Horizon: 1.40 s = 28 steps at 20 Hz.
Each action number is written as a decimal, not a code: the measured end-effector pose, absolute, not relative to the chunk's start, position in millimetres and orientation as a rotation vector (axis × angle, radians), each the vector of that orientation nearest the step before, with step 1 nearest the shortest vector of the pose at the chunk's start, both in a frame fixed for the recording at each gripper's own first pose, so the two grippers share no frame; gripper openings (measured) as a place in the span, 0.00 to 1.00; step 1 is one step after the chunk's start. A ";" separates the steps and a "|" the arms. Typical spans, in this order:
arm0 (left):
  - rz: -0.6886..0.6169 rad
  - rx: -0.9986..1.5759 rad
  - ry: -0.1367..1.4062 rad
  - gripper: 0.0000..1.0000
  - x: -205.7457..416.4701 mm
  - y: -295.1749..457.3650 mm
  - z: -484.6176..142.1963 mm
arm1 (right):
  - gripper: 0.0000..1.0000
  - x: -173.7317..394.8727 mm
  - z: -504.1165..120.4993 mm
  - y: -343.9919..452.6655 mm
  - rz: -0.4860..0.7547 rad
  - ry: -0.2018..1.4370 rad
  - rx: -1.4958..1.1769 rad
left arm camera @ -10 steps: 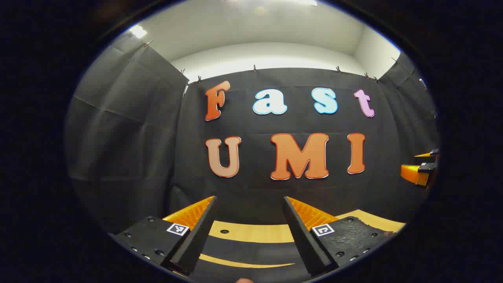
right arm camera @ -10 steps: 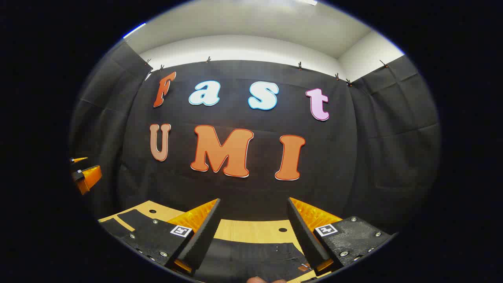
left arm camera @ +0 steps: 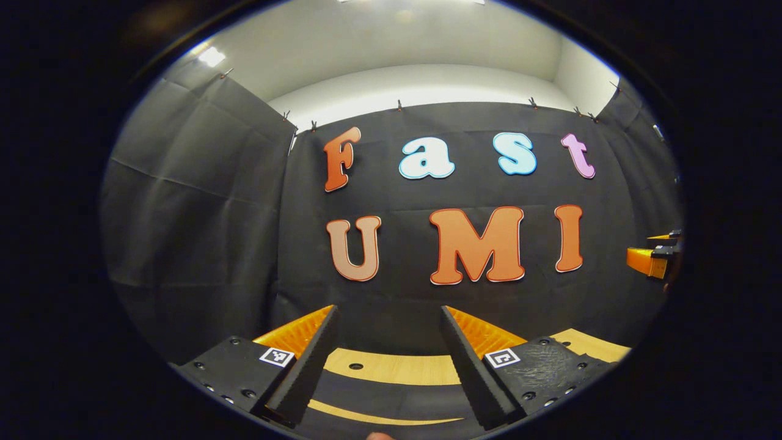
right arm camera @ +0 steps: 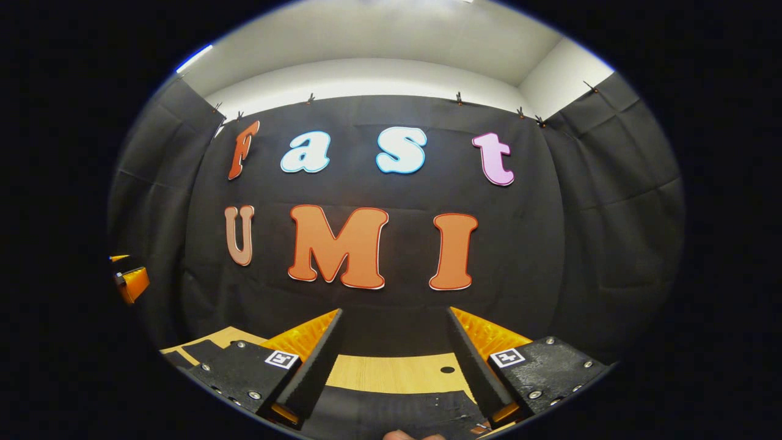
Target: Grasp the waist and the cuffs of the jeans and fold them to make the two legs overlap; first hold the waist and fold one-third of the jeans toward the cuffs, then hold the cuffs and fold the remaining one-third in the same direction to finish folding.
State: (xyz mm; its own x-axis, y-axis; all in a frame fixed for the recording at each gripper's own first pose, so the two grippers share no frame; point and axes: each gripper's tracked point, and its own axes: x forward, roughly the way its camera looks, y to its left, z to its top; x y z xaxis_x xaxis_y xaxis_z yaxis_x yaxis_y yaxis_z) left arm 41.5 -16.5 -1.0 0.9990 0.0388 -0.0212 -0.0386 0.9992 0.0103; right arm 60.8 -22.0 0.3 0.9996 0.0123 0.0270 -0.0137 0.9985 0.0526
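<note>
Dark jeans (right arm camera: 391,409) lie flat on the wooden table (right arm camera: 391,373), low in the right gripper view, with a riveted edge between my fingers. In the left gripper view the jeans (left arm camera: 391,400) show as a dark band, with a strip of table between folds. My left gripper (left arm camera: 389,318) is open above the cloth, holding nothing. My right gripper (right arm camera: 394,319) is open as well, hovering over the jeans. The right gripper (left arm camera: 650,260) appears far right in the left gripper view. The left gripper (right arm camera: 131,281) appears far left in the right gripper view.
The wooden table (left arm camera: 391,370) has small round holes (left arm camera: 355,366) and runs back to the black cloth wall (left arm camera: 427,305). Cloth walls close in on both sides.
Both cameras have tipped or shifted slightly; the wall sits a little lower in the right gripper view. The other gripper has slid a bit toward each view's edge. Both stay open.
</note>
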 end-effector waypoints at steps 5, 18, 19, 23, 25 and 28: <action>0.036 0.015 0.048 0.96 55.3 -27.4 -8.8 | 0.98 74.9 -1.9 -30.4 0.011 -0.025 0.039; 0.046 0.046 0.137 0.96 67.7 -25.6 -36.2 | 1.00 75.2 -44.7 -52.7 -0.026 0.072 0.040; 0.060 0.044 0.158 0.97 70.4 -16.3 -46.2 | 0.98 76.7 -49.8 -55.4 -0.030 0.089 0.051; 0.098 -0.005 0.264 0.97 68.0 7.7 -75.8 | 0.98 81.8 -76.9 -73.4 -0.071 0.159 0.031; 0.157 -0.009 0.308 0.97 68.8 31.5 -91.3 | 0.98 79.3 -88.5 -78.6 -0.079 0.194 0.029; 0.201 -0.015 0.351 0.97 72.1 51.8 -103.8 | 0.98 77.2 -105.9 -84.9 -0.084 0.246 0.042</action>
State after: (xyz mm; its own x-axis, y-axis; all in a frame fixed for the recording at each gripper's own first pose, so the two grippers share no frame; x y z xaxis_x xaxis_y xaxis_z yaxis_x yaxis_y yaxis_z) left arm 72.1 51.8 -103.8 0.9193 0.1932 -0.3430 -0.1984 0.9799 0.0202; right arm 77.2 -84.9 -105.9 0.9663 -0.0776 -0.2453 0.0880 0.9956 0.0314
